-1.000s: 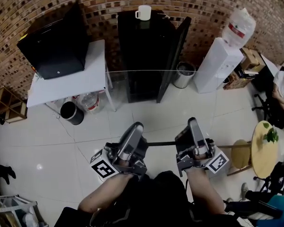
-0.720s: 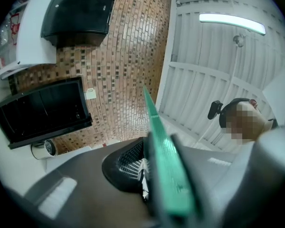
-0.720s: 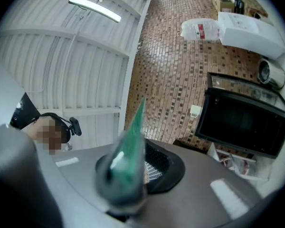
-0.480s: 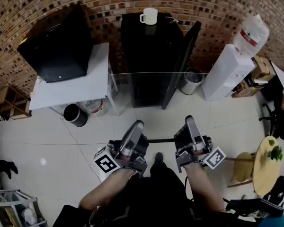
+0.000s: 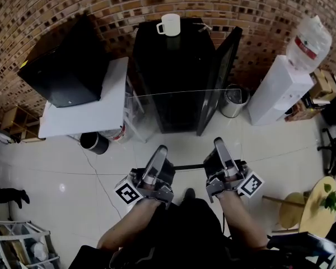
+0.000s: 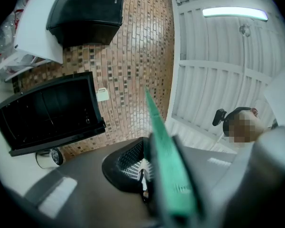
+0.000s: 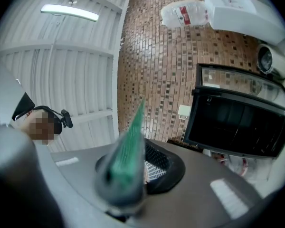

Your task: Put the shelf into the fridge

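Note:
The shelf is a clear glass pane held flat in front of me; its far edge runs just before the fridge, its dark near edge lies between the grippers. The left gripper is shut on its near left side, the right gripper on its near right side. In the left gripper view the pane shows as a green edge clamped between the jaws, and likewise in the right gripper view. The black fridge stands against the brick wall with its door swung open to the right.
A white mug sits on the fridge top. A white table with a black box stands left of the fridge, a black bin under it. A steel bin and water dispenser stand to the right.
I have moved forward with the shelf: the fridge and its door look nearer and larger, and the pane's far edge now reaches the fridge front. Both grippers keep their hold.

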`<state>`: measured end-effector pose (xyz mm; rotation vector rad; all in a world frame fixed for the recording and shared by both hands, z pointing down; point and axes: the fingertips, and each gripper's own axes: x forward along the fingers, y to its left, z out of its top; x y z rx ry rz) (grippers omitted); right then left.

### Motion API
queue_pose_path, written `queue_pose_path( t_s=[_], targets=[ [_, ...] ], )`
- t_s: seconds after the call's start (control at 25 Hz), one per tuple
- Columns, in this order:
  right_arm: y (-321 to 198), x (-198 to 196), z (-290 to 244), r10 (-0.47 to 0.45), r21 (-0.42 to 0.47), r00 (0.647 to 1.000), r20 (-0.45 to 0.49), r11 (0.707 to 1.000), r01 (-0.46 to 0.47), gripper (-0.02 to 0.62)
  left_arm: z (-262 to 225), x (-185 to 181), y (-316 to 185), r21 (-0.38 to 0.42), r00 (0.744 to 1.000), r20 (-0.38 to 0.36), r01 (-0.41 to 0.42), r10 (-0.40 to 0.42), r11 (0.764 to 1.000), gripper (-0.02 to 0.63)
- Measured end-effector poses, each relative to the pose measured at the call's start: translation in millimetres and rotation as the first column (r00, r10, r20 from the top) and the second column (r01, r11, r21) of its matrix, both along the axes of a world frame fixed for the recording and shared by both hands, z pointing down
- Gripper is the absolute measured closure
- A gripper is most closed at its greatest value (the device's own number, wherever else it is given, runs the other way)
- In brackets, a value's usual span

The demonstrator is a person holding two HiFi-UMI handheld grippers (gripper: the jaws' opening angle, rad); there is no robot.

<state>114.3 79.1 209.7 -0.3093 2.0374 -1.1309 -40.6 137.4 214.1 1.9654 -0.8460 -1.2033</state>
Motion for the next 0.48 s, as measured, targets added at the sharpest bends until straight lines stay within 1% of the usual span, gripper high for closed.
queue_pose_path(
  t_s=[0.16,0.32,0.48],
  targets=[
    [-25,-3,15,-0.008,-0.033,1.000,0.004,0.999,0.008,0.575,16,-2,-24,-0.037,1.000,-0.003,0.006,-0.006,0.999,0.601],
    [-51,-12,33,-0.009,-0.053,1.000,-0.021,0.999,0.008,0.575,34,-12,-49,-0.059,1.000,-0.026,0.006,-0.007,0.998,0.601],
    [-74,-22,59,0.002,-0.088,1.000,-0.017,0.996,-0.004,0.577,59,-22,-75,-0.087,1.000,-0.020,-0.010,0.008,0.996,0.601]
  ],
)
